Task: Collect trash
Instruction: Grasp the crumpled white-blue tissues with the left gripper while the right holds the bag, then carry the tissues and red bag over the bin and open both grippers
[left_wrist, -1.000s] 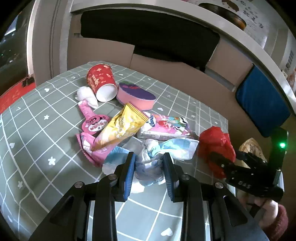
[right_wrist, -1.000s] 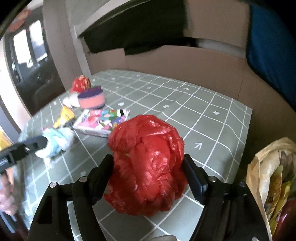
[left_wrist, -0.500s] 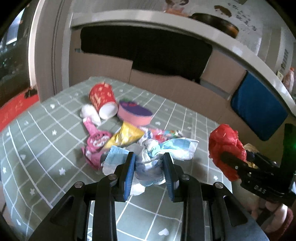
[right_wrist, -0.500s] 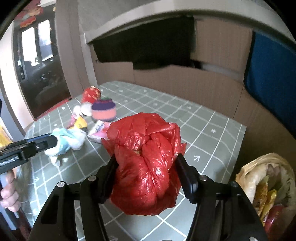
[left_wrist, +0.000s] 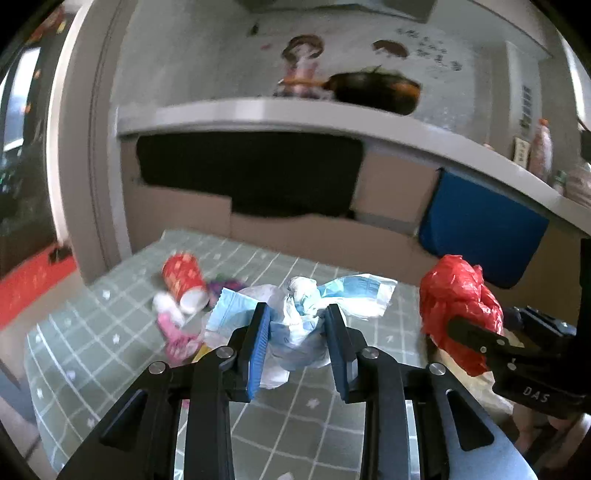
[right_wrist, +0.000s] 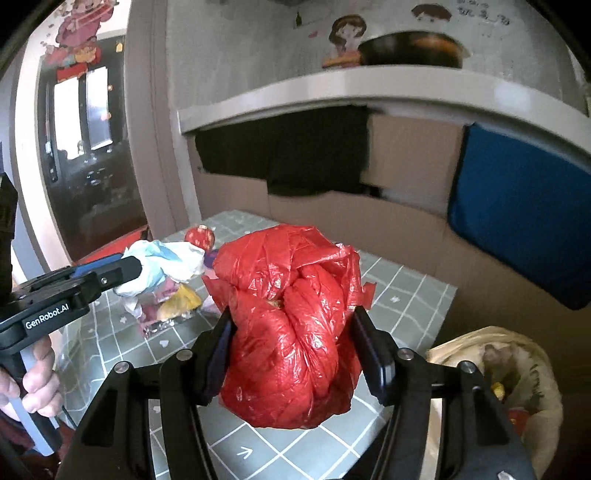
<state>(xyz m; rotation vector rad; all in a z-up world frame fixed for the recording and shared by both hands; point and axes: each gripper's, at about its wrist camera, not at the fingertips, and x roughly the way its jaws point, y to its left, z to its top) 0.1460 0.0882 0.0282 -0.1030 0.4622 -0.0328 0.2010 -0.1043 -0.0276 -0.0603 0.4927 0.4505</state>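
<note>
My left gripper (left_wrist: 296, 314) is shut on a crumpled white and light-blue wrapper (left_wrist: 354, 295) and holds it above the table. My right gripper (right_wrist: 291, 317) is shut on a knotted red plastic bag (right_wrist: 291, 280), also lifted off the table. In the left wrist view the red bag (left_wrist: 458, 295) hangs to the right of the wrapper. In the right wrist view the wrapper (right_wrist: 170, 258) sits at the left. A red paper cup (left_wrist: 183, 275) lies on its side on the table beside pink wrappers (left_wrist: 173, 332) and a yellow packet (right_wrist: 181, 301).
The table (left_wrist: 110, 350) has a grey-green checked cloth. An open beige bag with trash in it (right_wrist: 498, 354) stands off the table's right edge. Cardboard panels and a blue cushion (left_wrist: 480, 229) line the wall behind. A person's hand (right_wrist: 37, 380) grips the left handle.
Both grippers rose from the table with their loads. The right jaws squeezed tighter on the red bag. The left wrapper left the pile, and the remaining litter now lies lower and farther.
</note>
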